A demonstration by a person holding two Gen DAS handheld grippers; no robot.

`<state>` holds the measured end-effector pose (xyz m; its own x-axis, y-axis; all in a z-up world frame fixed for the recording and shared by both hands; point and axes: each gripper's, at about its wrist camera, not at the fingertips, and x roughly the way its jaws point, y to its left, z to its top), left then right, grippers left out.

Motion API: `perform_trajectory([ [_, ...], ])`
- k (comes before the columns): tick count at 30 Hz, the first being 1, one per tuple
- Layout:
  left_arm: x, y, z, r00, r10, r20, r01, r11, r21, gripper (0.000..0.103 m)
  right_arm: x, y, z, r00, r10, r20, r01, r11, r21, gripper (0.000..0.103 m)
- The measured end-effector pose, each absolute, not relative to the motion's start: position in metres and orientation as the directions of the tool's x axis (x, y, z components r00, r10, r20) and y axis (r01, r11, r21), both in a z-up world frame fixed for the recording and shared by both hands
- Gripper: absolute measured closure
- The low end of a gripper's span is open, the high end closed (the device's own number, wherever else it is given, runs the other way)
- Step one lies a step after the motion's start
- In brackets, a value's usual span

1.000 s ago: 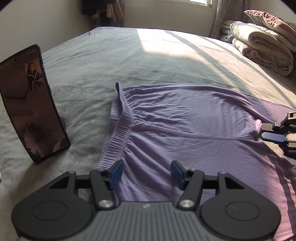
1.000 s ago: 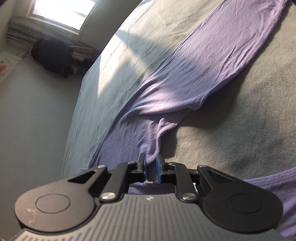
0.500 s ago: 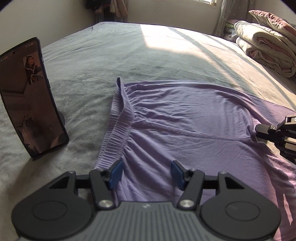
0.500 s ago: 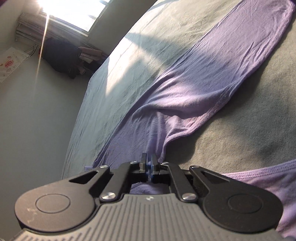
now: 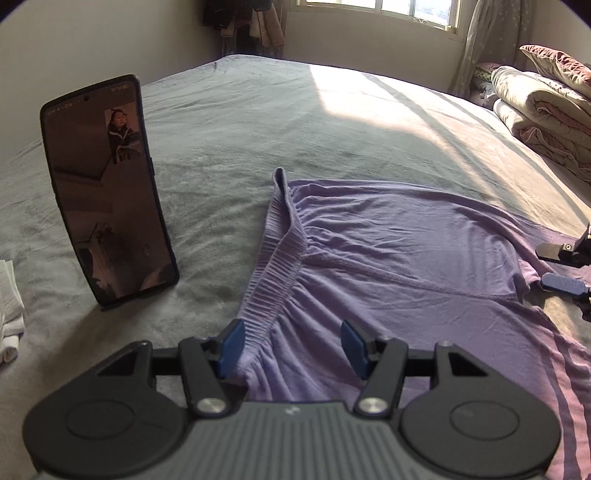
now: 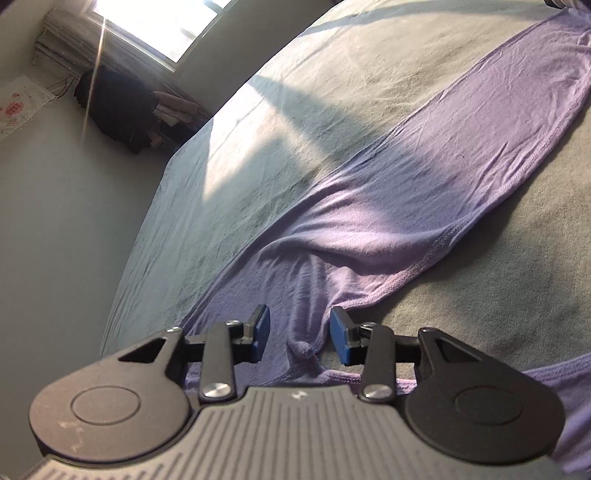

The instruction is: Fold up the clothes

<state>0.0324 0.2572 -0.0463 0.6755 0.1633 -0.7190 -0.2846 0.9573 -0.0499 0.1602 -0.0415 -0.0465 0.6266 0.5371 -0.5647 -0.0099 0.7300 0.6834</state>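
Purple trousers (image 5: 388, 251) lie spread on the grey bed (image 5: 258, 122), their ribbed waistband (image 5: 275, 266) running toward me. My left gripper (image 5: 291, 345) stands open just above the near end of the waistband, with cloth between its blue pads. The right gripper (image 5: 561, 267) shows at the right edge of the left wrist view, open beside the crotch corner. In the right wrist view my right gripper (image 6: 301, 338) is open, with a bunched tip of purple cloth (image 6: 304, 345) lying loose between its pads. One trouser leg (image 6: 461, 147) stretches away up and right.
A phone (image 5: 107, 188) stands upright on the bed at the left, screen lit. Folded white cloth (image 5: 9, 317) lies at the left edge. Rolled quilts (image 5: 543, 110) are stacked at the far right. A window (image 5: 376, 9) and hanging dark clothes (image 6: 118, 107) are beyond the bed.
My right gripper was shut on the crotch fold half a second ago and has now opened, letting the cloth drop. The left gripper stayed open and shifted slightly back.
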Motion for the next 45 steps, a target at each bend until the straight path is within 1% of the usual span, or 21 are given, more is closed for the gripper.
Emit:
perform_trajectory([
  [2, 0.023, 0.267, -0.044, 0.69, 0.18, -0.701, -0.321, 0.944, -0.074, 0.044, 0.163, -0.025, -0.041, 0.612, 0.557, -0.562, -0.067, 0.744, 0.665, 0.062],
  [4, 0.02, 0.274, -0.045, 0.688, 0.211, -0.694, -0.353, 0.933, -0.066, 0.044, 0.169, 0.0, -0.039, 0.583, 0.595, -0.553, -0.124, 0.738, 0.663, 0.062],
  [9, 0.014, 0.289, -0.057, 0.645, 0.238, -0.727, -0.39, 0.92, -0.045, 0.046, 0.182, 0.07, -0.04, 0.487, 0.673, -0.556, -0.227, 0.713, 0.664, 0.061],
  [13, 0.007, 0.3, -0.058, 0.65, 0.189, -0.736, -0.394, 0.912, -0.114, 0.046, 0.188, 0.132, -0.037, 0.429, 0.693, -0.579, -0.327, 0.717, 0.616, 0.059],
  [19, -0.004, 0.319, -0.059, 0.664, 0.078, -0.744, -0.404, 0.874, -0.269, 0.05, 0.196, 0.209, -0.044, 0.403, 0.648, -0.646, -0.413, 0.759, 0.503, 0.059],
  [21, -0.003, 0.322, -0.061, 0.668, 0.04, -0.743, -0.408, 0.854, -0.322, 0.054, 0.199, 0.226, -0.051, 0.408, 0.611, -0.678, -0.418, 0.785, 0.457, 0.059],
  [22, -0.002, 0.324, -0.062, 0.671, 0.021, -0.741, -0.41, 0.843, -0.348, 0.06, 0.198, 0.228, -0.053, 0.421, 0.599, -0.681, -0.421, 0.794, 0.438, 0.059],
  [23, -0.002, 0.326, -0.063, 0.673, 0.002, -0.739, -0.412, 0.832, -0.373, 0.068, 0.198, 0.23, -0.054, 0.434, 0.586, -0.684, -0.425, 0.803, 0.418, 0.06],
  [24, -0.001, 0.328, -0.064, 0.676, -0.017, -0.737, -0.413, 0.819, -0.398, 0.074, 0.197, 0.231, -0.055, 0.448, 0.574, -0.686, -0.428, 0.811, 0.399, 0.064],
  [25, -0.001, 0.329, -0.064, 0.678, -0.026, -0.735, -0.414, 0.813, -0.41, 0.081, 0.197, 0.233, -0.057, 0.461, 0.561, -0.688, -0.43, 0.819, 0.379, 0.073],
  [26, 0.0, 0.327, -0.064, 0.679, -0.014, -0.734, -0.413, 0.819, -0.398, 0.082, 0.197, 0.235, -0.058, 0.475, 0.548, -0.689, -0.433, 0.827, 0.359, 0.081],
  [27, 0.002, 0.325, -0.063, 0.68, -0.003, -0.733, -0.413, 0.825, -0.386, 0.083, 0.196, 0.237, -0.059, 0.488, 0.535, -0.69, -0.435, 0.834, 0.34, 0.083],
  [28, 0.002, 0.322, -0.062, 0.682, 0.015, -0.732, -0.412, 0.834, -0.367, 0.098, 0.196, 0.239, -0.061, 0.501, 0.522, -0.69, -0.436, 0.841, 0.319, 0.089],
  [29, 0.002, 0.32, -0.058, 0.685, 0.039, -0.727, -0.411, 0.845, -0.342, 0.098, 0.195, 0.241, -0.062, 0.512, 0.511, -0.69, -0.438, 0.847, 0.302, 0.093],
  [34, -0.007, 0.324, -0.04, 0.716, 0.12, -0.688, -0.429, 0.853, -0.297, 0.098, 0.195, 0.252, -0.052, 0.494, 0.552, -0.672, -0.474, 0.819, 0.324, 0.093],
  [38, -0.009, 0.33, -0.033, 0.713, 0.176, -0.679, -0.454, 0.854, -0.256, 0.098, 0.196, 0.262, -0.051, 0.474, 0.586, -0.658, -0.487, 0.797, 0.359, 0.094],
  [43, -0.003, 0.336, -0.044, 0.672, 0.151, -0.725, -0.451, 0.86, -0.239, 0.097, 0.199, 0.27, -0.062, 0.455, 0.584, -0.672, -0.493, 0.794, 0.356, 0.093],
  [45, 0.0, 0.335, -0.046, 0.661, 0.149, -0.735, -0.452, 0.861, -0.231, 0.095, 0.199, 0.271, -0.061, 0.451, 0.587, -0.672, -0.505, 0.789, 0.35, 0.092],
])
